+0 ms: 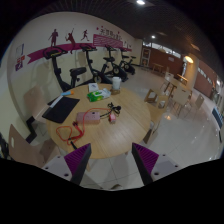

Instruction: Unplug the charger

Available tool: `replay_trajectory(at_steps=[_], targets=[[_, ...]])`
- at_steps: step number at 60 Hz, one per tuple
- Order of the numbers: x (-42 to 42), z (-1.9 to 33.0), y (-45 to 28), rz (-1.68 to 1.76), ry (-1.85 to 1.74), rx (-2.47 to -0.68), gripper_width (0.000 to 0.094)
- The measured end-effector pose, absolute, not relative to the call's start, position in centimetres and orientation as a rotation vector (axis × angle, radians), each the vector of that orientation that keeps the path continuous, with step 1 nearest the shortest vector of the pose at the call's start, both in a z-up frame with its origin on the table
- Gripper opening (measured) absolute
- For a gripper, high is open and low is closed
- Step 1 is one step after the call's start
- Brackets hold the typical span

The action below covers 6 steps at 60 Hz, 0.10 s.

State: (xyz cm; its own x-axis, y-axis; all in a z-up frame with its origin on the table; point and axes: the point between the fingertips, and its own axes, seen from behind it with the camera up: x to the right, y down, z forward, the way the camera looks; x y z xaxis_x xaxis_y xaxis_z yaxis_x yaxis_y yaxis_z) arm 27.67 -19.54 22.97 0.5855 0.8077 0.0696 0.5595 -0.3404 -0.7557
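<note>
My gripper is open and empty, its purple pads wide apart, held above the floor in front of a round wooden table. A red cable loops on the near left part of the table, next to a pink flat thing. A small black object lies near the table's middle. I cannot tell which item is the charger. All of these lie well beyond the fingers.
An open dark laptop stands at the table's left; a green box and a white cup sit at its far side. Exercise bikes line the back wall. Chairs and tables stand to the right.
</note>
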Motion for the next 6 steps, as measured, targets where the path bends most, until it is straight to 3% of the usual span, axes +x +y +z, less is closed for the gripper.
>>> replay_trajectory(at_steps=[6], targets=[[28.12,23.23,-19.64,0.405,-1.075,-2.038,0.0859]])
